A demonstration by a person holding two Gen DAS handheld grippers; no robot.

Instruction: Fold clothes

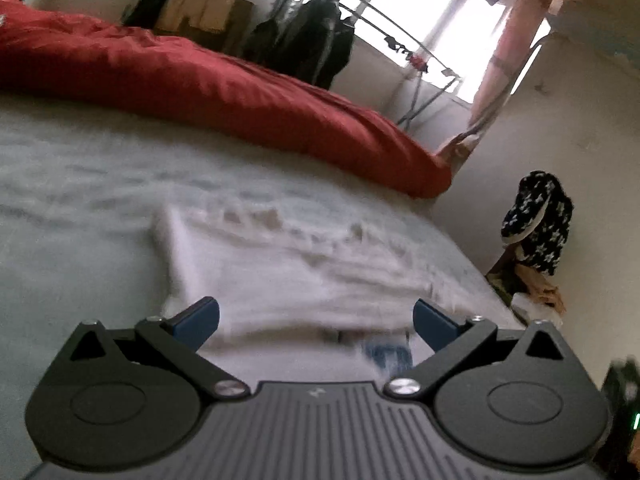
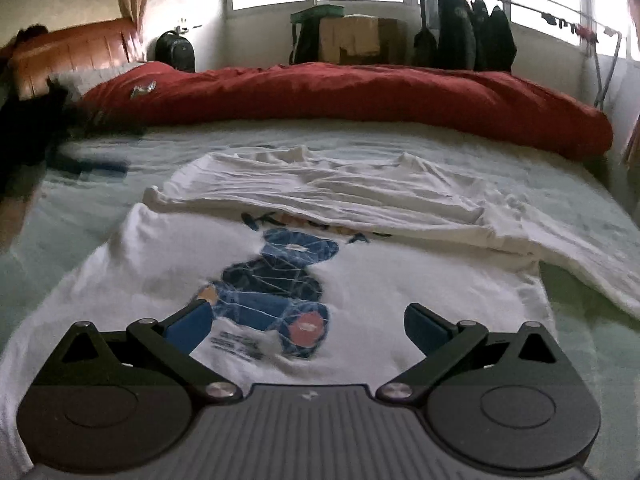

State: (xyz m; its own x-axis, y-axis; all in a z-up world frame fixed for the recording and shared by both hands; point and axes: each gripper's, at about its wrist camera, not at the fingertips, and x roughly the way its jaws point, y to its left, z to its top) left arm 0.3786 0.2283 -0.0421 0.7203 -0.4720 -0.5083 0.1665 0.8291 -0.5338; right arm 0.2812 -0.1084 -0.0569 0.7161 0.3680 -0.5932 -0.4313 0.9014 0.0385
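- Tongs: left tongs point(image 1: 316, 322) and right tongs point(image 2: 308, 326) both spread wide, nothing gripped.
- White T-shirt point(image 2: 400, 280) lies on the bed point(image 2: 60, 232), print up, top part folded over at 12 o'clock.
- Red duvet point(image 2: 360, 96) bunched beyond it.

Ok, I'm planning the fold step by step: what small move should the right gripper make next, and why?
Probably lower the right gripper onto the near part of the white T-shirt and close on it: its jaws are open and empty, and the far part is already folded over the print.
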